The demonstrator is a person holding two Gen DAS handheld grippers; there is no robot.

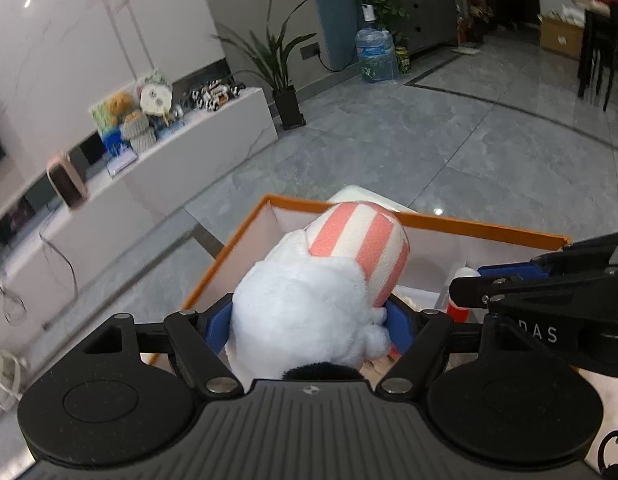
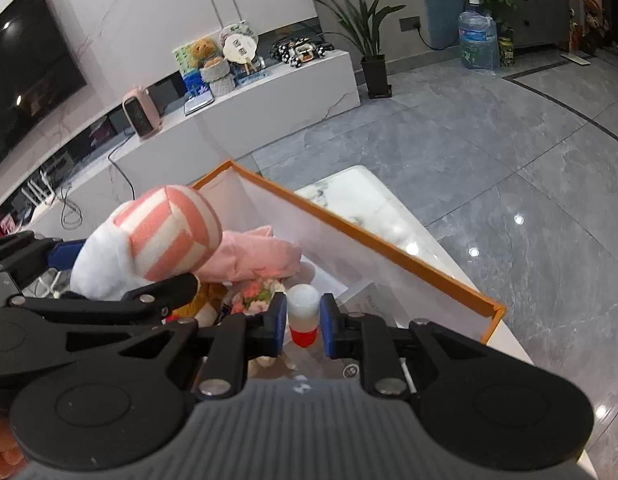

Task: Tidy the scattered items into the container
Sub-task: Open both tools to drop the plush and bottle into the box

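Observation:
A white plush toy (image 1: pixel 305 304) with a pink-and-white striped end is squeezed between the blue pads of my left gripper (image 1: pixel 309 326), held over the orange-rimmed box (image 1: pixel 449 222). In the right wrist view the same plush toy (image 2: pixel 149 248) hangs at the left above the box (image 2: pixel 389 252), with the left gripper's fingers (image 2: pixel 65 256) around it. My right gripper (image 2: pixel 303 320) is shut on a small white-capped bottle with a red base (image 2: pixel 304 312), over the box's inside. The bottle (image 1: pixel 461 292) also shows in the left wrist view beside the right gripper (image 1: pixel 469 284).
The box holds a pink cloth (image 2: pixel 261 256), a small flower bunch (image 2: pixel 257 294) and other soft items. It stands on a white marble table (image 2: pixel 365 200). Beyond lie grey floor tiles, a low white TV bench (image 2: pixel 269 104), a potted plant (image 1: pixel 281 76) and a water jug (image 1: pixel 375 56).

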